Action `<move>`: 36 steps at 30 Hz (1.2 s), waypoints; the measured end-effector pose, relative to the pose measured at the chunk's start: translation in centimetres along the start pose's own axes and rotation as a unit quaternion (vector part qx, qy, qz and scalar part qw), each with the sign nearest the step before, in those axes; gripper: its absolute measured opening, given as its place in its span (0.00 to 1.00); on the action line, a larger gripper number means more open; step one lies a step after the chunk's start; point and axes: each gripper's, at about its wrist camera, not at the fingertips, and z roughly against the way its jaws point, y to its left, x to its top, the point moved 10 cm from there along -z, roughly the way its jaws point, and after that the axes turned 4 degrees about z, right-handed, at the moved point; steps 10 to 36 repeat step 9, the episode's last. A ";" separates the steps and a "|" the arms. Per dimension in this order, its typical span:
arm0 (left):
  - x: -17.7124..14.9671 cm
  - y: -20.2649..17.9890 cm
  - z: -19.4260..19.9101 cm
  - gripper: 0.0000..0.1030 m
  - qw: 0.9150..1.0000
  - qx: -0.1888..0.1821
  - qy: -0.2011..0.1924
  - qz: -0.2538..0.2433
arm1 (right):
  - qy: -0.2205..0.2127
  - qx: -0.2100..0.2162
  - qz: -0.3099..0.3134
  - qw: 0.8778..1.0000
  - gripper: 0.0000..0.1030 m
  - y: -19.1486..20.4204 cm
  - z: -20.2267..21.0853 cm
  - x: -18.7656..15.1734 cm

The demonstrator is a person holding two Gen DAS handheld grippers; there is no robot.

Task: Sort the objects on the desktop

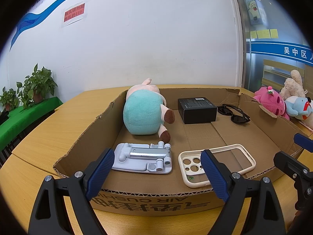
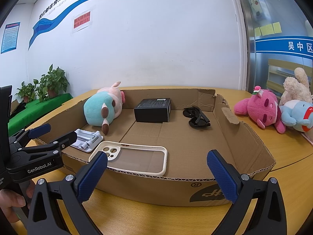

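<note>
A shallow cardboard box [image 1: 152, 197] [image 2: 252, 137] sits on the wooden table. Inside lie a teal-and-pink plush [image 1: 143, 113] [image 2: 101, 109], a black box [image 1: 196, 110] [image 2: 153, 109], black sunglasses [image 1: 234, 113] [image 2: 197, 117], a grey folded phone stand [image 1: 142, 157] [image 2: 89, 139] and a cream phone case [image 1: 225, 162] [image 2: 135, 156]. My left gripper [image 1: 156, 168] [image 2: 52, 131] is open and empty over the box's near wall, by the stand. My right gripper [image 2: 156, 171] is open and empty at the near wall, in front of the phone case.
Outside the box at the right lie a pink plush [image 1: 271, 103] [image 2: 262, 109], a light-blue plush [image 1: 299, 107] [image 2: 297, 115] and a cream plush [image 1: 293, 86] [image 2: 297, 88]. Potted plants [image 1: 37, 86] [image 2: 52, 82] stand on a green surface at the left. A white wall is behind.
</note>
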 end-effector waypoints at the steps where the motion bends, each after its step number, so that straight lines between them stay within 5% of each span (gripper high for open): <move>1: 0.0 0.0 0.0 0.87 1.000 0.000 0.000 0.000 | 0.000 0.000 0.000 1.000 1.00 0.0 0.0 0.0; 36: -0.1 0.0 0.1 0.87 1.000 0.004 0.000 0.002 | 0.000 0.000 0.000 1.000 1.00 0.0 0.0 0.0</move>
